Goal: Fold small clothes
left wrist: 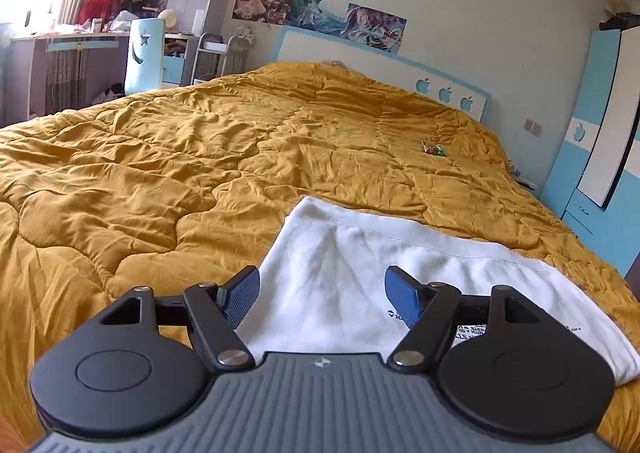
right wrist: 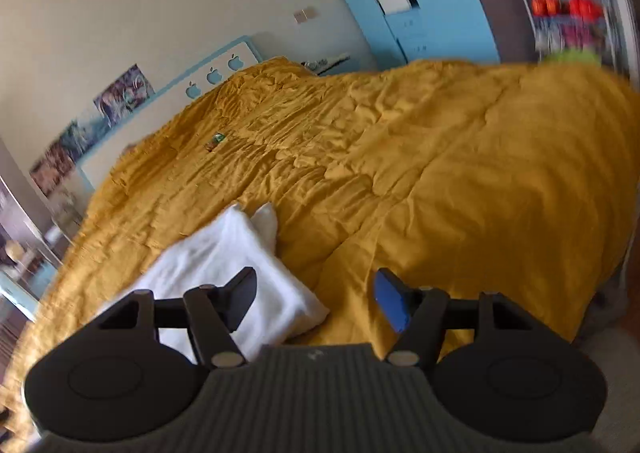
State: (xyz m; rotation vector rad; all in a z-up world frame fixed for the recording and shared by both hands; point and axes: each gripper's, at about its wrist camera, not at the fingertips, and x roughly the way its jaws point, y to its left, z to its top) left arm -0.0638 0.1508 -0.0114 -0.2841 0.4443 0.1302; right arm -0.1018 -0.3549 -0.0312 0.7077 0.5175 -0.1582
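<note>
Left gripper point(left wrist: 322, 295): jaws spread wide, blue ribbed pads point(left wrist: 242, 299) facing inward, nothing between them, black linkage arms splayed outward, held low and level. Right gripper point(right wrist: 316, 299): jaws likewise spread wide, nothing clamped, one blue pad point(right wrist: 390, 303) lit and the other in shadow, whole unit rolled sideways, view motion-blurred.
</note>
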